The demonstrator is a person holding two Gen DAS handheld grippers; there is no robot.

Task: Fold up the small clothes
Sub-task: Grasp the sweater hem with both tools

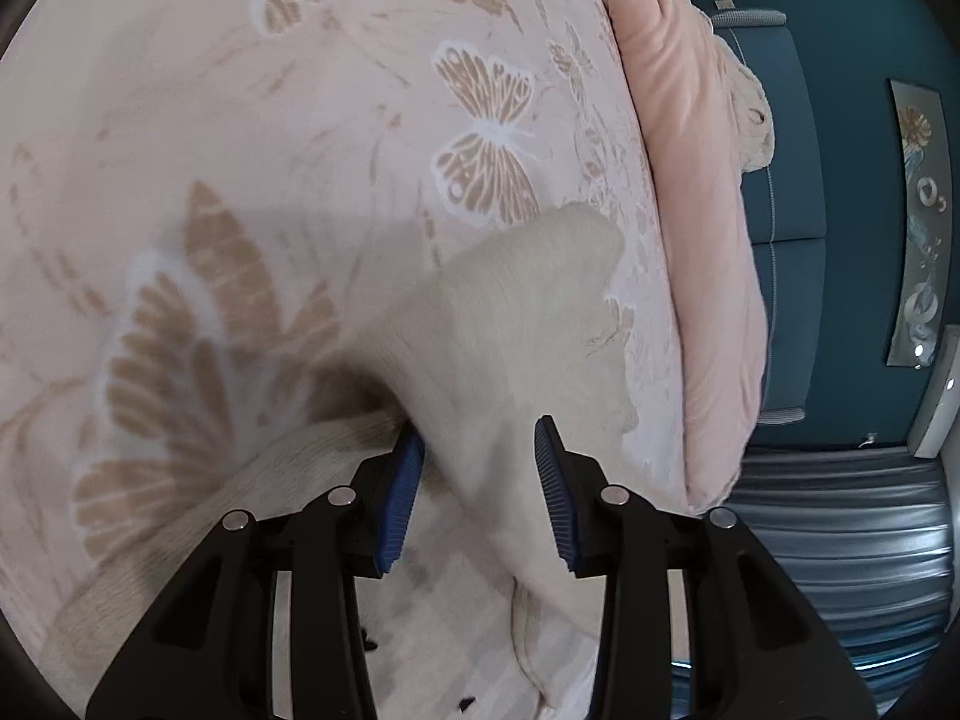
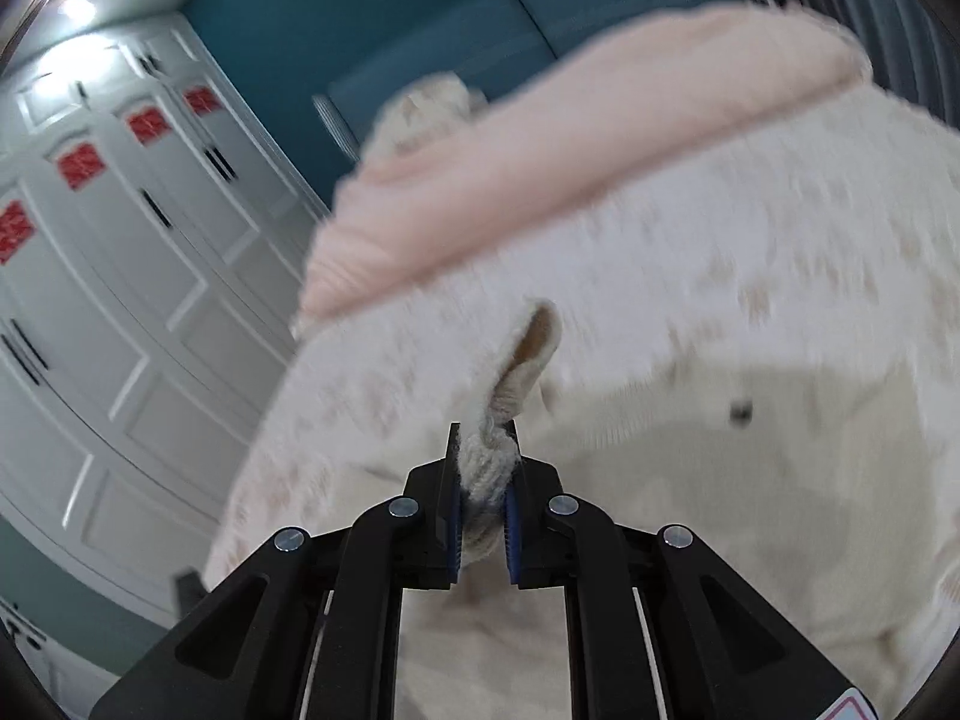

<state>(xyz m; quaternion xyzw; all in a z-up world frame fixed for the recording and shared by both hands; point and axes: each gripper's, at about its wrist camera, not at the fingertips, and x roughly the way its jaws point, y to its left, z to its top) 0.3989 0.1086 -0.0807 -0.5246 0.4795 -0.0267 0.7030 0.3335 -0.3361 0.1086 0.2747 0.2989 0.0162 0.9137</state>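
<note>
A small cream knitted garment (image 1: 516, 324) lies on a pink bedspread with tan butterflies (image 1: 240, 120). In the left wrist view my left gripper (image 1: 480, 450) is open, its blue pads (image 1: 402, 498) on either side of a raised fold of the garment without pinching it. In the right wrist view my right gripper (image 2: 483, 480) is shut on a ribbed cuff or hem (image 2: 492, 468) of the same cream garment (image 2: 660, 480) and holds it bunched between the pads. That view is blurred.
A folded pink quilt (image 1: 690, 180) lies along the bed's far side; it also shows in the right wrist view (image 2: 540, 150). A teal wall (image 1: 840, 30) with a picture (image 1: 915, 222) is beyond. White wardrobe doors (image 2: 120, 240) stand to the left.
</note>
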